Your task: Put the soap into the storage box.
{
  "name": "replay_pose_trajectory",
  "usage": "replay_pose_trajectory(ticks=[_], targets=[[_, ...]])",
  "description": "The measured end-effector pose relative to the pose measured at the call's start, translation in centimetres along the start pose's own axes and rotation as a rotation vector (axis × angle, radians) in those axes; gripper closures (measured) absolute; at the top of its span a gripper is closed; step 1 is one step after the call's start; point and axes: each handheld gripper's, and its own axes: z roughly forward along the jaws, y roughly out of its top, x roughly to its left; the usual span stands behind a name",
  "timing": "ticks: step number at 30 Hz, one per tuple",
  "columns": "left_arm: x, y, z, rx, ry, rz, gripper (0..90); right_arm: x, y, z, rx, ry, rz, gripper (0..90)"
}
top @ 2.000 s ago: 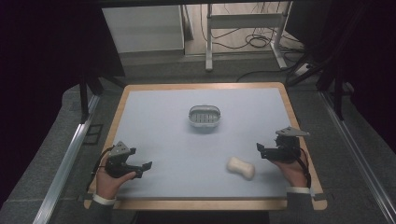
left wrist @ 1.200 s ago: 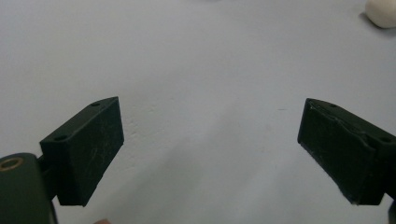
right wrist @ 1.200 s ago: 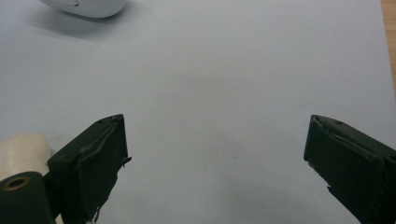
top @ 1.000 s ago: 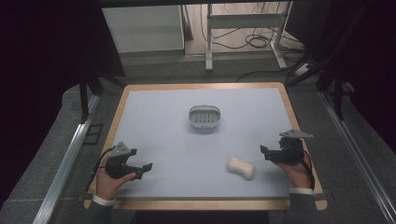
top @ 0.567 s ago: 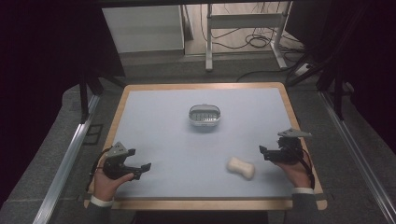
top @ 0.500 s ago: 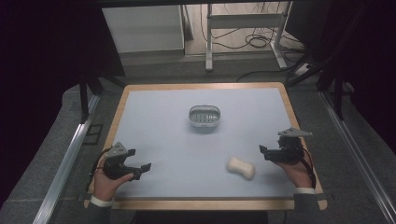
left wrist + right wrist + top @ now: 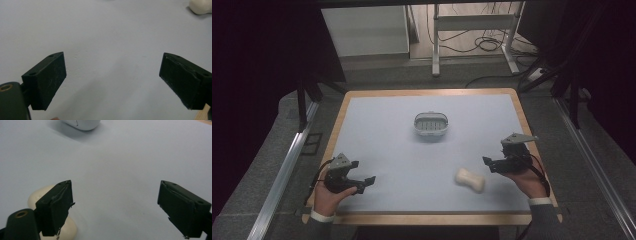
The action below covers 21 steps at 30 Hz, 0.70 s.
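Observation:
A cream, bone-shaped soap bar (image 7: 470,180) lies on the pale blue mat (image 7: 402,150) at the front right. A small white slotted dish (image 7: 430,124) stands near the mat's middle, farther back. My right gripper (image 7: 490,165) hovers just right of the bar, open, its jaws pointing left. In the right gripper view the bar (image 7: 35,196) lies partly behind the left jaw, outside the gap of the open gripper (image 7: 115,192), and the dish (image 7: 82,123) is at the top edge. My left gripper (image 7: 365,183) rests open at the front left; in its own view it is open (image 7: 112,66) over bare mat, with the bar (image 7: 201,6) far off.
The mat lies on a wooden table (image 7: 432,218) with a raised rim. Dark floor, metal rails (image 7: 282,175) and a desk frame with cables (image 7: 477,30) surround the table.
My right gripper has drifted slightly toward the front edge, nearer the soap bar. The left gripper, the bar and the dish have stayed put.

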Motion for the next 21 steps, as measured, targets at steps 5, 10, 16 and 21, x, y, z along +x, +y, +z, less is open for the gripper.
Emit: replay_pose_trajectory(ticks=[5, 10, 16, 21], targets=[[0.0, 0.0, -0.1, -0.001, 0.002, -0.002, 7.7, 0.8, 0.9, 0.3, 0.034, 0.016, -0.031, 15.0], [0.0, 0.0, 0.0, 0.004, 0.001, 0.004, 7.6, 1.2, 1.5, 0.5, 0.054, 0.047, -0.059, 15.5], [0.0, 0.0, 0.0, 0.002, -0.002, 0.001, 7.7, 1.9, 1.9, 0.7, 0.088, 0.074, -0.094, 17.3], [-0.1, 0.0, 0.1, 0.009, -0.002, 0.003, 7.7, 2.6, 2.2, 1.0, 0.129, 0.101, -0.120, 18.6]])
